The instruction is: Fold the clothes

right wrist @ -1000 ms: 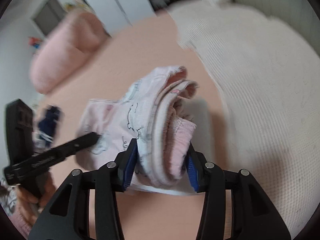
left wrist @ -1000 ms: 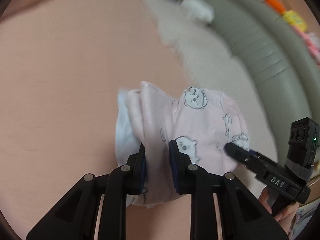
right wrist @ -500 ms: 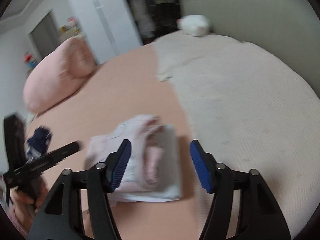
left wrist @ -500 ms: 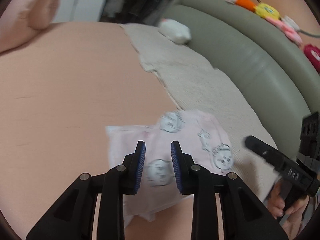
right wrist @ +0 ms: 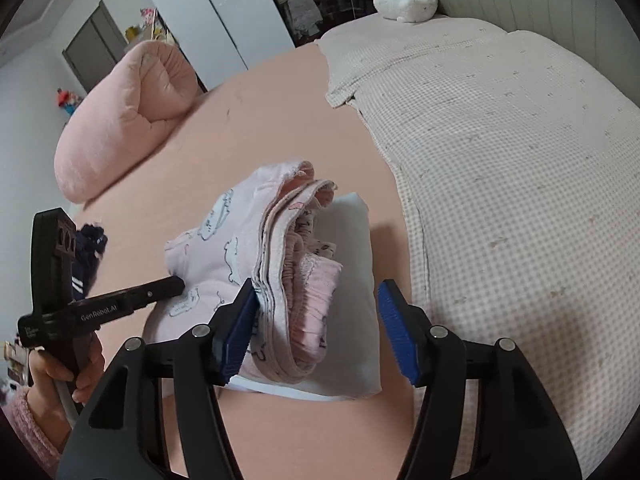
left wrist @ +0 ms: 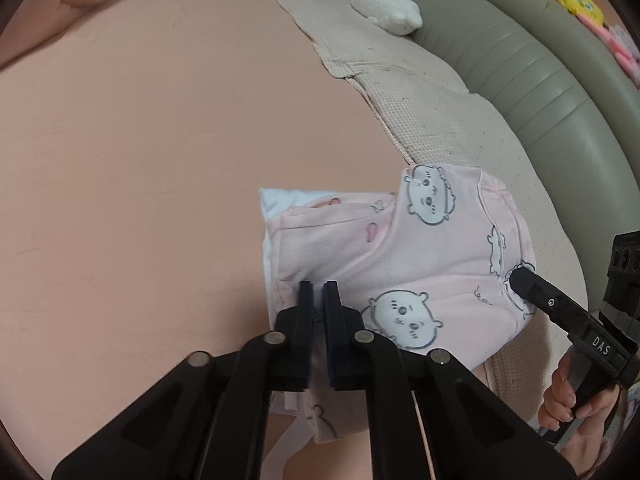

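Observation:
A folded pink garment (left wrist: 400, 256) printed with cartoon faces lies on top of a pale folded cloth (right wrist: 352, 280) on the peach sheet. My left gripper (left wrist: 319, 292) hovers over the garment's near edge, its jaws closing to a thin slit with no fold visibly pinched. In the right wrist view its tip (right wrist: 172, 282) rests against the pile's left side. My right gripper (right wrist: 318, 328) is open and straddles the pile's near end. Its left pad (right wrist: 240, 320) brushes the pink layers, and its right pad stands apart from the pale cloth.
A checked beige blanket (right wrist: 500, 160) covers the right side of the bed, with a white plush (right wrist: 404, 0) at its far end. A rolled pink quilt (right wrist: 120, 120) lies far left, a dark navy garment (right wrist: 90, 240) beside it. A grey padded headboard (left wrist: 540, 80) borders the bed.
Both grippers let go of the pile and drew back, then came in close again. The left jaws have gone from a grip on the pink cloth to nearly shut. The right jaws widened.

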